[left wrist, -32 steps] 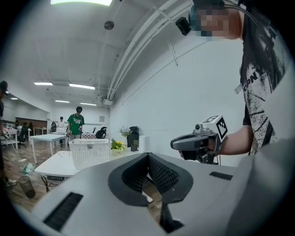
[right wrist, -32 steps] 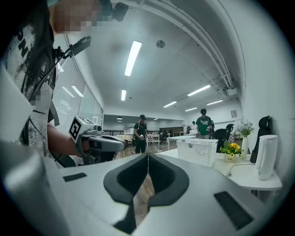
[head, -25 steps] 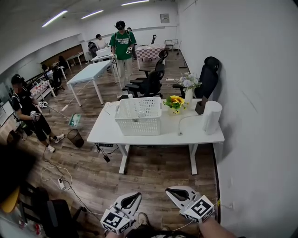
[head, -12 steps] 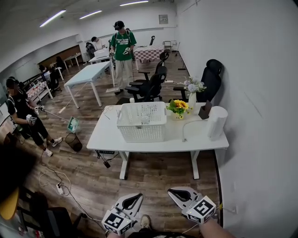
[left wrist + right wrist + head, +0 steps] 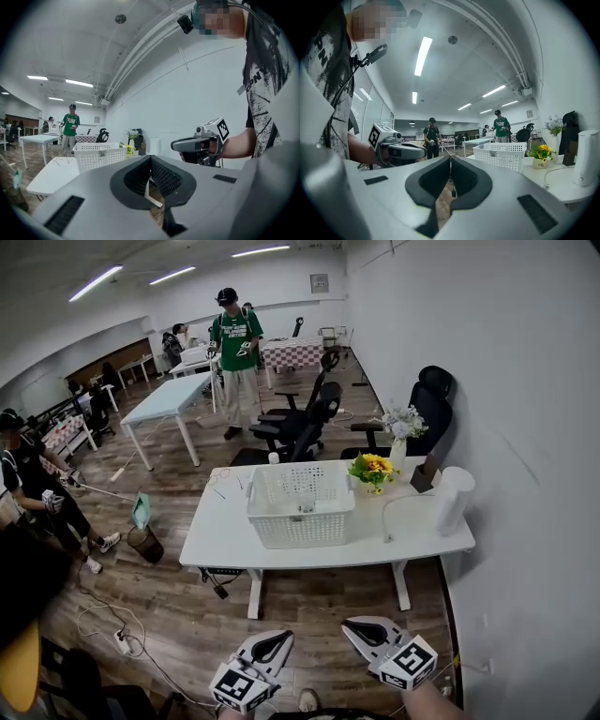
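Left gripper [image 5: 272, 645] and right gripper [image 5: 361, 631]: jaws closed, empty, well short of counter [image 5: 220, 542] | basket [image 5: 300, 529] mid-counter: likely light, stiff; grip rim.

Ahead of me a white table [image 5: 220, 532] stands on the wooden plank floor [image 5: 319, 604]. Near its middle sits a white lattice basket [image 5: 300, 506]. To the right of that, along the far edge, are a small pot of yellow flowers [image 5: 373, 470], a vase of pale flowers [image 5: 400, 442] and a dark little stand [image 5: 424, 476]. A white cylinder [image 5: 455, 500] stands at the right end, and a white cord [image 5: 385, 521] trails across the top beside it. On the floor to the table's left are a dark bin [image 5: 143, 542] and a power strip [image 5: 120, 641].
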`<state>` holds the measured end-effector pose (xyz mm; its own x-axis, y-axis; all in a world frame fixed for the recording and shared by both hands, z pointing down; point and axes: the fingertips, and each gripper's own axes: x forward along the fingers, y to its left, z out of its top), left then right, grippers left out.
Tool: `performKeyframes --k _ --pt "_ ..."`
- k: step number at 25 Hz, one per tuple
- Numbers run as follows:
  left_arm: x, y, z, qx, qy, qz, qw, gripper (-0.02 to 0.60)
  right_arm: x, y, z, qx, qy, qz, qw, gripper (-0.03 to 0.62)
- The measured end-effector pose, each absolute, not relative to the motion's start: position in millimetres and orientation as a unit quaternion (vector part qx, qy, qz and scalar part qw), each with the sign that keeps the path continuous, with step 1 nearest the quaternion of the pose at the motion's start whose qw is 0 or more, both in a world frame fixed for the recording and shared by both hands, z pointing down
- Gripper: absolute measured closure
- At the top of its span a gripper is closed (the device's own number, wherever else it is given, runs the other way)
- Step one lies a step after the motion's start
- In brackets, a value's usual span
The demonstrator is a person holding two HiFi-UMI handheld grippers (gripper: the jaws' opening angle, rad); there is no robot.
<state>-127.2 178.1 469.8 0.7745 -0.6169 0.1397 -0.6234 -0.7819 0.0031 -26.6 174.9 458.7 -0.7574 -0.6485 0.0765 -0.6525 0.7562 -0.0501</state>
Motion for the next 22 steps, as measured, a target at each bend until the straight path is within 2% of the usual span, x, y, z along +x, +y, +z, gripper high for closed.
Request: performKeyframes --k 12,22 --pt "-183 117 491 0.950 -0.303 0.055 0.049 0.571 -78 116 472 0.384 -0.921 0.038 0.042 0.571" --pt "-196 74 493 0.957 -0.283 0.050 0.042 0.571 -91 81 475 0.401 -0.913 0.033 0.062 0.571"
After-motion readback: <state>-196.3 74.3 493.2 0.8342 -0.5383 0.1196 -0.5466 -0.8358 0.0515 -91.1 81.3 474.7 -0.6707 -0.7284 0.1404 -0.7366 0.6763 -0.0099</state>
